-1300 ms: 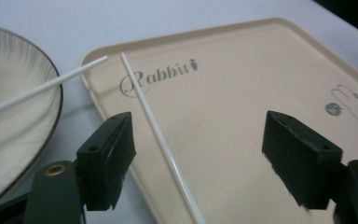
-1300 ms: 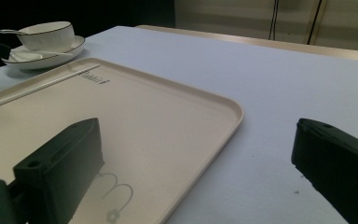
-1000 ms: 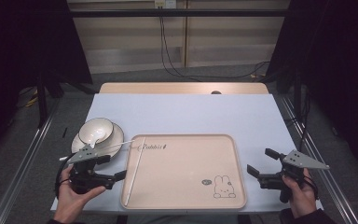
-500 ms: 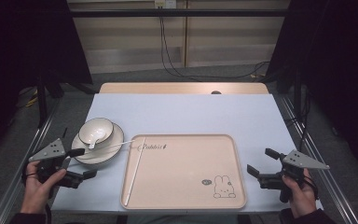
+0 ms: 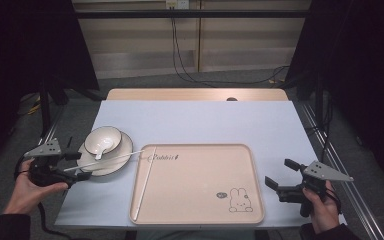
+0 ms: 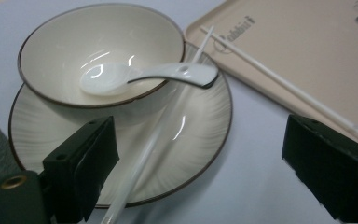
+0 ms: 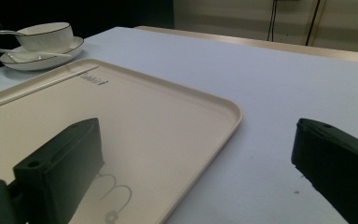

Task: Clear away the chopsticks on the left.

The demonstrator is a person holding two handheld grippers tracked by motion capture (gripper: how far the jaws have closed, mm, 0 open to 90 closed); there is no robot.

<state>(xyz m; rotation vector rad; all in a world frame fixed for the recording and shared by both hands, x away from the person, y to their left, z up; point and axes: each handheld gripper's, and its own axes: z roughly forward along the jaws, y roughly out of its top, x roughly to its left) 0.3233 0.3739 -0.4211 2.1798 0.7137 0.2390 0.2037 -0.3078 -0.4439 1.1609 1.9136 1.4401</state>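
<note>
Left claw [image 6: 191, 177], black blocky jaws apart and lately narrowing, held nothing; a slim white chopstick [image 6: 154, 140] lay between them across the ribbed, dark-rimmed plate [image 6: 200, 140]. On the plate: glossy round bowl [image 6: 98, 42] containing a white ceramic spoon [image 6: 135, 77]. Right claw [image 5: 282, 177], jaws apart and empty, beside the rounded beige tray [image 5: 195, 185] on the pale table [image 5: 205, 120].

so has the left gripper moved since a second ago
Yes. The left gripper was beside the tray's left edge, in front of the plate; it has swung out past the table's left edge and now points at the plate, jaws open.
</note>
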